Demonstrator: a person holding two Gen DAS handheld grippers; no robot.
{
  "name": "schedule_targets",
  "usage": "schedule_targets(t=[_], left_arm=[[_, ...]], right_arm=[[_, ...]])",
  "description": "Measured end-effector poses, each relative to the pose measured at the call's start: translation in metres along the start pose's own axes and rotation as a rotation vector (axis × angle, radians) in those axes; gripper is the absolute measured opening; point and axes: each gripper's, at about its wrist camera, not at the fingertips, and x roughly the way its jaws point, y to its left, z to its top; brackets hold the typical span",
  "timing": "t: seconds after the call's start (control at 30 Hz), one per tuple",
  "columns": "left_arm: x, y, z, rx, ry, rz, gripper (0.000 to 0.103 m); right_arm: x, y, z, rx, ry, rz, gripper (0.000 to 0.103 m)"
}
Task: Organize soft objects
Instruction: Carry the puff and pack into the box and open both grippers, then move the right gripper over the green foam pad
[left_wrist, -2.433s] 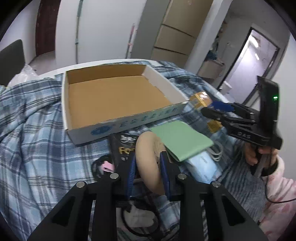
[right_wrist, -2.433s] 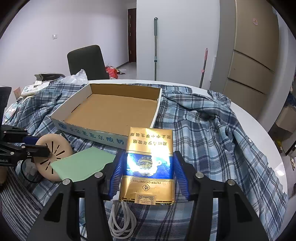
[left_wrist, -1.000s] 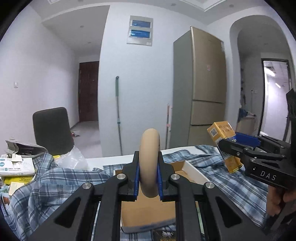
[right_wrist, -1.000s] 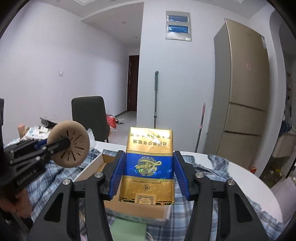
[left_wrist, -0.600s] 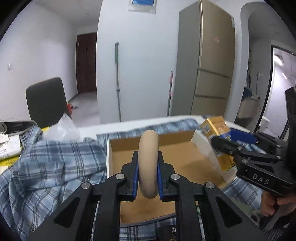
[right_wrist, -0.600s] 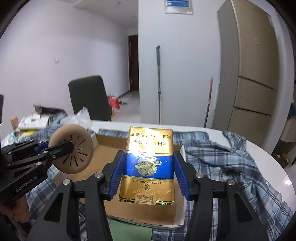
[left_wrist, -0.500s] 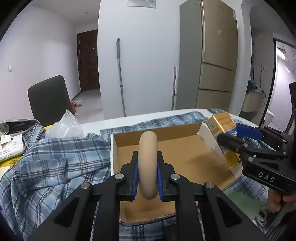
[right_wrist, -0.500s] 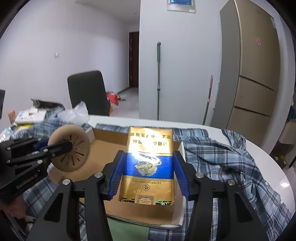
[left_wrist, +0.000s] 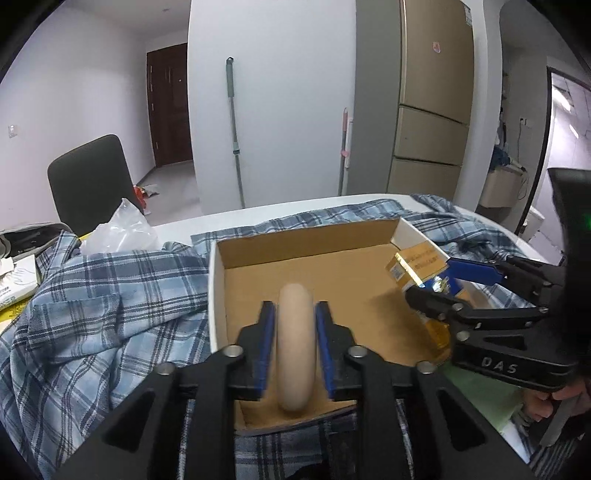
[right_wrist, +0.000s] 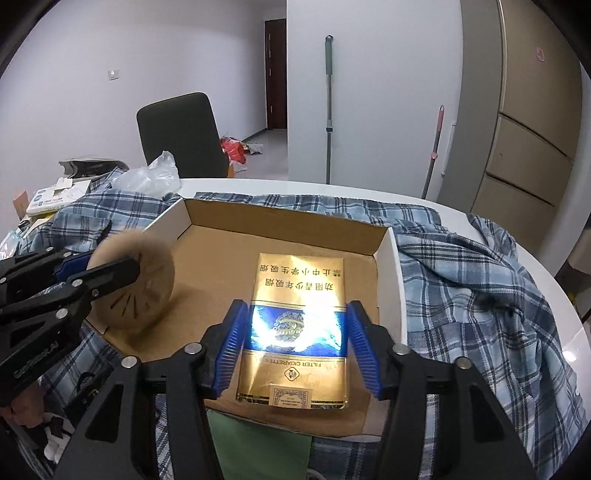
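An open cardboard box (left_wrist: 214, 288) (right_wrist: 391, 280) lies on a plaid cloth. My left gripper (left_wrist: 294, 308) (right_wrist: 99, 264) hangs over its near left part. Its jaws are opening around a beige round puff (left_wrist: 295, 369) (right_wrist: 147, 291) that stands on edge between them, with thin gaps at both pads. The puff is blurred in the right wrist view. My right gripper (right_wrist: 296, 308) (left_wrist: 430, 280) is over the box's right side with its jaws opening. A gold and blue cigarette pack (right_wrist: 299, 280) (left_wrist: 417, 262) lies between them, and the pads stand clear of its edges.
Blue plaid cloth (left_wrist: 92, 314) (right_wrist: 480, 295) covers the round white table (right_wrist: 554, 280). A green sheet (right_wrist: 255, 443) lies just in front of the box. A plastic bag (left_wrist: 118, 229), papers and a dark chair (right_wrist: 181, 133) are at the far left. A hand (left_wrist: 565, 398) holds the right gripper.
Both grippers have come down from above into the box. Their jaws have spread, so the puff and the cigarette pack are no longer pinched.
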Motion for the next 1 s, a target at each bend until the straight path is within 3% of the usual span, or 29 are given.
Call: schedule_targets(t=[0.07,0.4,0.73,0.83,0.93,1.0], left_arm=[[-0.006,-0.001,0.001,0.0,-0.026,-0.009,0.06],[-0.035,0.008,0.013,-0.035,-0.104,0.003,0.062],[-0.117,-0.003,0.017,-0.022,-0.228,-0.006,0.062],[-0.137,-0.007,0.003,-0.022,-0.271,0.016,0.068],[-0.145,-0.009,-0.014,-0.033,-0.271,-0.004,0.084],[-0.148,-0.01,-0.023,-0.032,-0.274,-0.008,0.087]], right_arm=[[-0.001,-0.001,0.001,0.01,-0.009,-0.01,0.075],[-0.019,-0.015,0.01,0.053,-0.063,-0.043,0.076],[-0.096,-0.014,0.022,0.077,-0.183,-0.048,0.077],[-0.119,-0.007,0.014,0.078,-0.211,-0.044,0.077],[-0.135,0.001,0.002,0.076,-0.225,-0.049,0.077],[-0.141,0.005,-0.008,0.091,-0.208,-0.035,0.077]])
